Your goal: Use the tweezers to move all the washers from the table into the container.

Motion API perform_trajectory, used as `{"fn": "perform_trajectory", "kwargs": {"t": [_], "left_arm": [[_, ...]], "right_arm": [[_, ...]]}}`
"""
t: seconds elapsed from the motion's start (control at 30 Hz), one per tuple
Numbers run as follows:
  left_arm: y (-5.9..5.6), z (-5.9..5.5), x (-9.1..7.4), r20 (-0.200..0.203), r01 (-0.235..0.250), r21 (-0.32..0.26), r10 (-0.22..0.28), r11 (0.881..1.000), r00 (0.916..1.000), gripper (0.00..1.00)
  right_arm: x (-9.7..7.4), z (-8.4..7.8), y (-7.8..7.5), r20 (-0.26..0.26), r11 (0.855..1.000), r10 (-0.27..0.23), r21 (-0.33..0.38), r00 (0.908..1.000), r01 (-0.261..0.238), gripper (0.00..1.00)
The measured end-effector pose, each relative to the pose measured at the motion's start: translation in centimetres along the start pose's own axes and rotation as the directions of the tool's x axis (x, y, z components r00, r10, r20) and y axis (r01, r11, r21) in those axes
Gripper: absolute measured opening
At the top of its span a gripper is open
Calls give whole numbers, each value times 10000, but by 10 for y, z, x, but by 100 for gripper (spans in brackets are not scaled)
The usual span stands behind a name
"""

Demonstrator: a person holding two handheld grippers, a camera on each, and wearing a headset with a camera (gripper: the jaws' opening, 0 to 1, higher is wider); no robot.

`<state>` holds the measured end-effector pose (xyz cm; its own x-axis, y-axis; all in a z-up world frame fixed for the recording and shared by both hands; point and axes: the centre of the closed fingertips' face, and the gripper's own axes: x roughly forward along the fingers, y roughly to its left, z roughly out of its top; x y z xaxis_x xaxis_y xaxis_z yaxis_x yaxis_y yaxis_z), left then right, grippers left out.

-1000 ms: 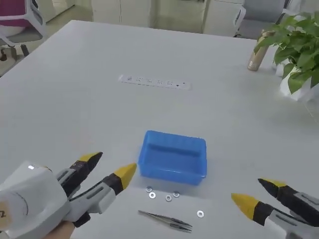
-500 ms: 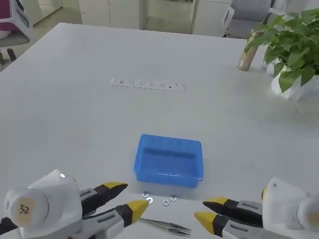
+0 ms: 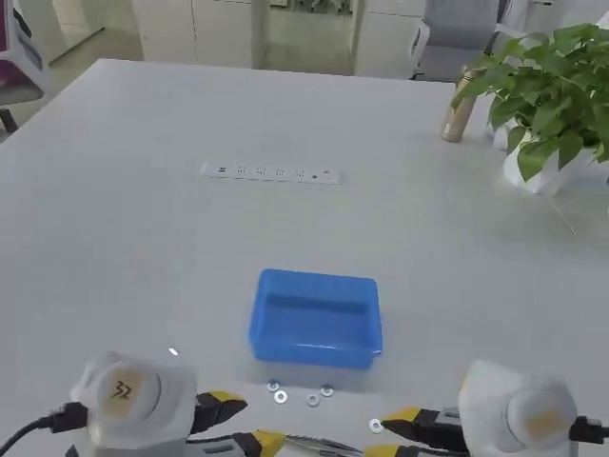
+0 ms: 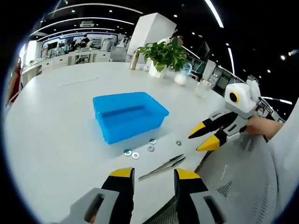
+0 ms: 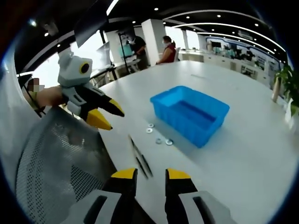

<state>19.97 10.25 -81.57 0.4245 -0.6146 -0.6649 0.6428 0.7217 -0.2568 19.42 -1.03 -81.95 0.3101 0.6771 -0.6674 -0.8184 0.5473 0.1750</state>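
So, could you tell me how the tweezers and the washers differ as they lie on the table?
The tweezers are one long, thin piece; the washers are several small flat rings. The washers lie scattered close by the blue container; the tweezers lie farther from it, toward the near edge of the table. Both are silvery and rest on the table.

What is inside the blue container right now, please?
The container shows a bare blue floor; its near wall hides a thin strip. The washers lie outside on the table.

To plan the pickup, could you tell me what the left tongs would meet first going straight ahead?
Probably the tweezers lying just ahead of the left tongs, before the washers; depth is uncertain.
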Motion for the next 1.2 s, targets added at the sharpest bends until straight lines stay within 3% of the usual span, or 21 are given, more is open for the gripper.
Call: {"fn": "perform_trajectory", "kwargs": {"t": [0.03,0.1,0.13,0.23,0.4,0.5,0.53,0.67,0.73,0.8,0.9,1.03,1.13,1.2], "left_arm": [[4,-4,2,-271,-253,202,258,9995,9993,21],[6,-13,7,-779,-222,817,286,9964,9966,11],[7,-16,8,-869,-305,731,368,9969,9955,11],[9,-19,10,-800,-256,367,285,9990,9964,18],[16,-21,5,-541,-522,-257,507,9983,9972,16],[23,-21,5,-557,-758,-452,732,9961,9958,18],[24,-21,4,-559,-861,-456,835,9952,9949,19],[32,-21,2,-458,-1163,-806,1129,9899,9925,21],[34,-23,1,-565,-1300,-873,1254,9877,9905,22],[36,-24,0,-613,-1464,-814,1416,9859,9880,22],[40,-25,-2,-746,-1750,-676,1699,9822,9826,22],[42,-26,-3,-757,-1830,-819,1770,9797,9813,22],[42,-29,-3,-939,-1914,-720,1844,9789,9784,22],[47,-32,-4,-1126,-2193,-468,2130,9745,9705,26]], "right_arm": [[2,0,2,-47,9999,93,-131,9999,-94,21],[4,-1,7,-117,9993,246,-275,9996,-249,21],[5,-1,10,-177,9986,317,-424,9993,-324,21],[9,-2,14,-351,9968,397,-681,9986,-420,20],[21,0,18,-577,9914,384,-1226,9976,-453,21],[31,1,7,-1127,9771,-559,-2105,9920,312,20],[33,-2,9,-1392,9712,-499,-2379,9890,155,20],[45,3,23,-1133,9735,-225,-2286,9933,-41,20],[46,0,25,-1280,9653,-166,-2605,9916,-175,21],[47,-3,26,-1396,9608,-83,-2754,9902,-308,21],[52,-3,29,-1464,9655,247,-2529,9889,-615,20],[60,-6,30,-1965,9431,272,-3201,9801,-903,20],[65,-6,31,-2029,9462,346,-3087,9786,-974,19],[66,-3,30,-1990,9394,339,-3282,9794,-992,17]]}}
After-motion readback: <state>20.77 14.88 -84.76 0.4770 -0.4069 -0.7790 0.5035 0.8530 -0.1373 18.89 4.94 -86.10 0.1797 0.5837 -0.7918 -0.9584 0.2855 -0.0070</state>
